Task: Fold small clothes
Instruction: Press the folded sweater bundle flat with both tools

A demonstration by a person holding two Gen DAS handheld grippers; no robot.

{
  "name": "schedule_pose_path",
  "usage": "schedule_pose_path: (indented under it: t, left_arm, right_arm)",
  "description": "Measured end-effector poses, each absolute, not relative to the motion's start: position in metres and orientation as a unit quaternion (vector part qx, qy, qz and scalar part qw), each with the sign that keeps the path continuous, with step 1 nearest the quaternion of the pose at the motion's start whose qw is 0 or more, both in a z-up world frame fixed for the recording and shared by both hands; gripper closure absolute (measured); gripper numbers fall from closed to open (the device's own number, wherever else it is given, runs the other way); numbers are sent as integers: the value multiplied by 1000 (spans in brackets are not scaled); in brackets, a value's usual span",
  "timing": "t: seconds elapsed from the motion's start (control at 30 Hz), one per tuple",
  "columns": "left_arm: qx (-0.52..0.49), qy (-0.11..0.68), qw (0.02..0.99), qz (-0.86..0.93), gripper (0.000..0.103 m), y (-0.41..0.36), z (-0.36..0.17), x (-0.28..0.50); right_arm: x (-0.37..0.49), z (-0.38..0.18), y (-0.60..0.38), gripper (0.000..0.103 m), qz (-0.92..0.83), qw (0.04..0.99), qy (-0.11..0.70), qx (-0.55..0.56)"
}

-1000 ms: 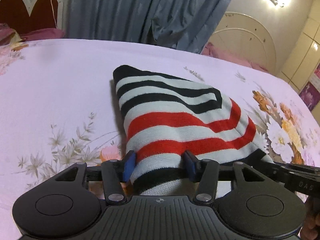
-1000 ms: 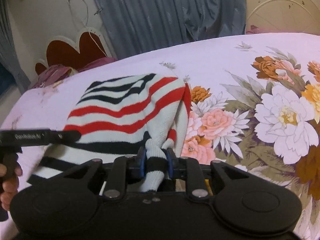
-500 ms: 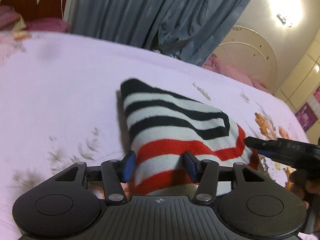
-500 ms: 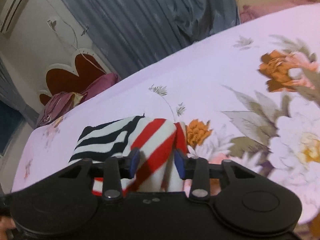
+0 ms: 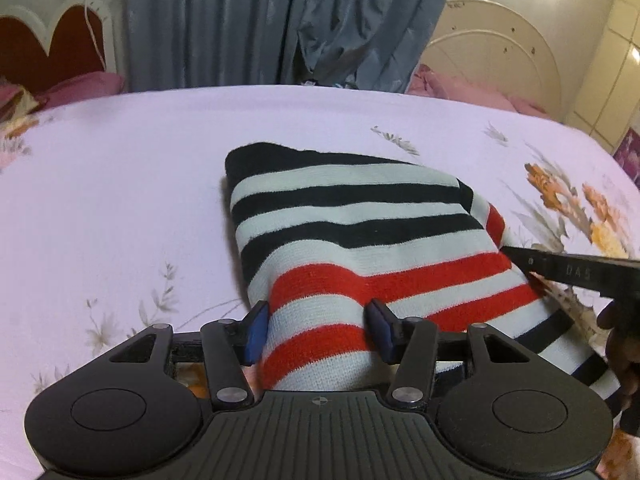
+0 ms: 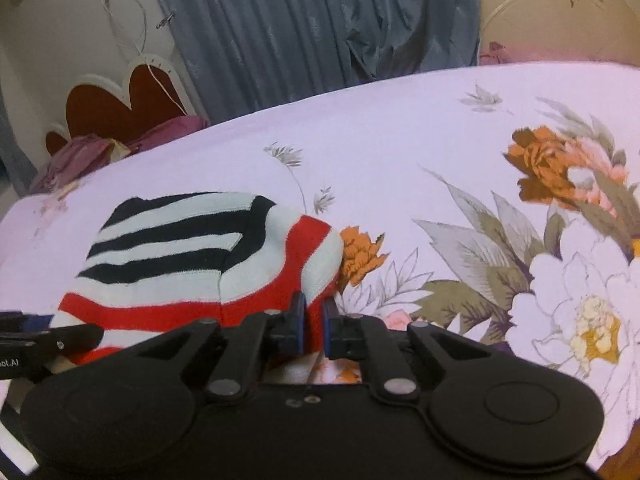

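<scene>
Right gripper (image 6: 313, 326) narrowed since earlier, grip hidden, left gripper (image 5: 318, 332) wide astride striped garment (image 5: 360, 248).

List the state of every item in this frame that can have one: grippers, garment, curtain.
Left gripper: jaws wide, striped cloth between them, grip unclear.
Right gripper: jaws nearly closed at the garment's right edge; whether cloth is pinched is unclear.
Striped garment: folded over on itself, far end lying on the bedsheet, near end raised at the grippers.
Curtain: drawn shut.
</scene>
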State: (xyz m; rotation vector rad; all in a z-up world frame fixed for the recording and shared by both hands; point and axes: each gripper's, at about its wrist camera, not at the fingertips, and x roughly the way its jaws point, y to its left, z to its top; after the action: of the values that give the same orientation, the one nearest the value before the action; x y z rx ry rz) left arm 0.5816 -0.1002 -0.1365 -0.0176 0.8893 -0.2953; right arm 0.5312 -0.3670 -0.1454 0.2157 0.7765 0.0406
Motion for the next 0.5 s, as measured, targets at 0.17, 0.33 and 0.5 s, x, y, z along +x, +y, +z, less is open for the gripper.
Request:
schedule_pose_path:
  t: [0.17,0.33,0.5]
  left_arm:
    - [-20,402,905,-138,49,-86,-117,564]
    - [-22,368,918,-144,50,-79,-104,525]
    - [-51,382,913,-131,50,-65,-112,504]
  right_arm:
    - [518,-120,-376,74,9,927,355,118]
    - [486,-94,-372,84,56,935,336,102]
    - [465,-95,-343,87,96,928,357,50]
